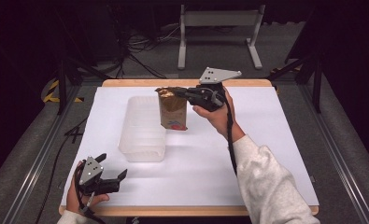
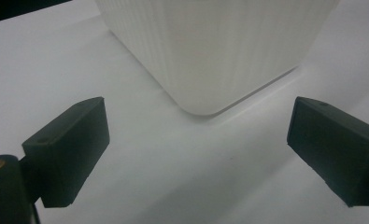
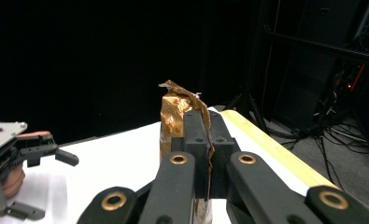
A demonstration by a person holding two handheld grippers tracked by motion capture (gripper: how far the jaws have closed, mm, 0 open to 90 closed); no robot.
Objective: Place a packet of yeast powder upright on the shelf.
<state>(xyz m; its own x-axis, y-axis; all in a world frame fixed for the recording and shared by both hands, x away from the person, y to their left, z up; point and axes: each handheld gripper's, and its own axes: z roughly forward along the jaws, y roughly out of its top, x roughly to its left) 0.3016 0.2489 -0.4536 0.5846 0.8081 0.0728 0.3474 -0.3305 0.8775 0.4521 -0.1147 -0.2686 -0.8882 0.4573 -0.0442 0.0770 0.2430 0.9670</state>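
Bag first: small brown-and-gold crinkled paper bag (image 1: pixel 173 110), upright on white counter (image 1: pixel 247 154), long axis vertical, just beside translucent white ribbed plastic tub (image 1: pixel 142 133) at tub's 3 o'clock. Right gripper (image 1: pixel 184 93) clamped on bag's folded top edge, reaching in from bag's 3 o'clock; jaws pressed together on the paper in right gripper view. Left gripper (image 1: pixel 112 175) low near counter's 7 o'clock corner, jaws wide apart, empty, aimed at tub's near corner at gripper's 12 o'clock. Probably next: bag leftward into tub, toward 9 o'clock.
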